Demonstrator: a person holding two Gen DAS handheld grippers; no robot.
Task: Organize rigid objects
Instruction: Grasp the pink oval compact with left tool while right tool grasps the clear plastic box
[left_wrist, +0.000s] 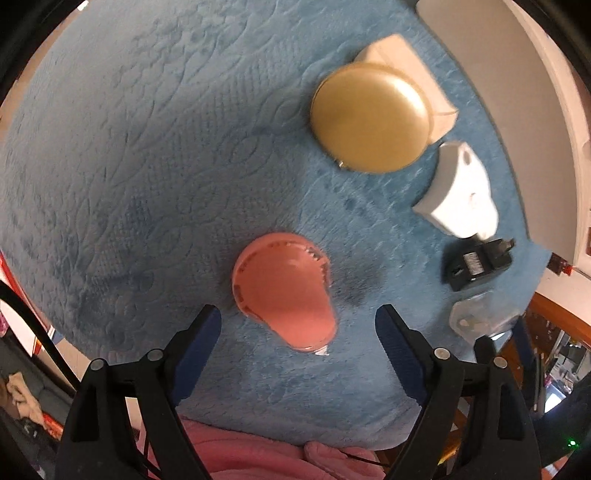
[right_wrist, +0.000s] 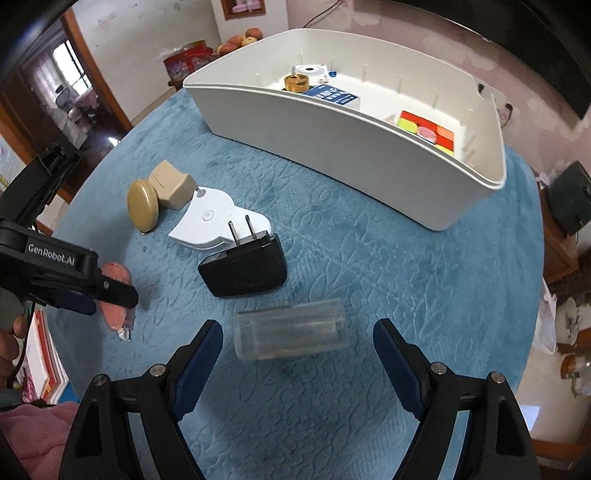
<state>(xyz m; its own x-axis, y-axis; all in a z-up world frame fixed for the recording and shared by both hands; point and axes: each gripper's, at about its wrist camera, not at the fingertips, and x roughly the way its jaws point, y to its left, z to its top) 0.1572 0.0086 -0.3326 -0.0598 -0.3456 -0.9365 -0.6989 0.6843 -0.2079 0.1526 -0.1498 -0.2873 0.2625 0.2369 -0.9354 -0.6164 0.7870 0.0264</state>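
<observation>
The pink scoop (left_wrist: 284, 291) is being framed by the wide-open, empty left gripper (left_wrist: 299, 325). The clear case (right_wrist: 291, 328), prob. light, stiff and slippery, is being framed by the wide, empty right gripper (right_wrist: 297, 339); its long flat sides should be gripped.

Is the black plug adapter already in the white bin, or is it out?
Out. The black plug adapter lies on the blue cloth, before the white bin.

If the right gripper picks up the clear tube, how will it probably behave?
The clear tube looks like smooth hard plastic, so it may slip between the pads. It lies on its side and looks rounded, so a push would probably roll it. It seems thin-walled, likely light.
</observation>
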